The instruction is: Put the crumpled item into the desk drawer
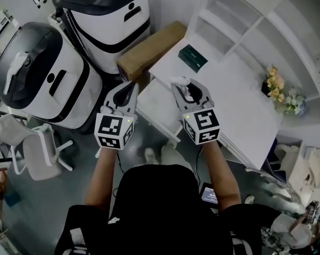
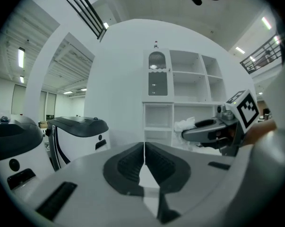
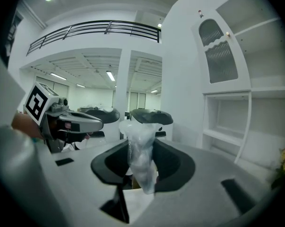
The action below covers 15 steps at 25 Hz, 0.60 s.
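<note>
The crumpled item [image 3: 142,155] is a wad of clear whitish plastic, and my right gripper [image 3: 143,167] is shut on it. It sticks up beyond the pads. In the head view the right gripper [image 1: 181,85] hovers over the near left corner of the white desk [image 1: 244,105], the wad [image 1: 178,81] showing white at its tips. My left gripper [image 1: 129,89] hangs beside it to the left, past the desk's edge. Its jaws meet with nothing between them [image 2: 144,155]. From the left gripper view the right gripper [image 2: 213,129] carries the wad [image 2: 185,124] in front of the shelves.
A lower white panel [image 1: 155,106] juts from the desk under both grippers. A dark green box [image 1: 193,57] lies on the desk, a cardboard box [image 1: 149,49] beside it. Two big white-and-black machines [image 1: 43,73] stand left. White shelves [image 1: 266,20] and flowers [image 1: 279,86] are to the right.
</note>
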{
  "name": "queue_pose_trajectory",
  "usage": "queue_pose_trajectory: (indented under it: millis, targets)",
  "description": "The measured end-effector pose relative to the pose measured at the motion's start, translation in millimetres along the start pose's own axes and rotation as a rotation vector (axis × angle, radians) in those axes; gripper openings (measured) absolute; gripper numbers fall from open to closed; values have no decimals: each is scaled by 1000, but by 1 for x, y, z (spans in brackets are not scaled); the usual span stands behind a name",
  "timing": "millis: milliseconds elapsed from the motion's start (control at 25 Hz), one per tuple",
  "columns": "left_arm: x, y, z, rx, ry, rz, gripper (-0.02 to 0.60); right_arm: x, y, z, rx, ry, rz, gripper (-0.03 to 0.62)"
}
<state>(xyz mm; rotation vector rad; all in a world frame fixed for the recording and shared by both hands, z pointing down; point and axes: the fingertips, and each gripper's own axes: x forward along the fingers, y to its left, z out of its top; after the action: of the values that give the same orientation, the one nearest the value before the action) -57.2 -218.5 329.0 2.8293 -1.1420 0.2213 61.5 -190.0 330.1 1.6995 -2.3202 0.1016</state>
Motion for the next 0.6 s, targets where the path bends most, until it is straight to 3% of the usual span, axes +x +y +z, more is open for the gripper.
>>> queue_pose_trajectory:
  millis: [320,600]
  targets:
    - [30,1,-17,-17,38,-3,8,22,-17,-27,19,59,25,120]
    - [53,8,-45,-61,85,39,8,49,-29,-57,29,125,84,120]
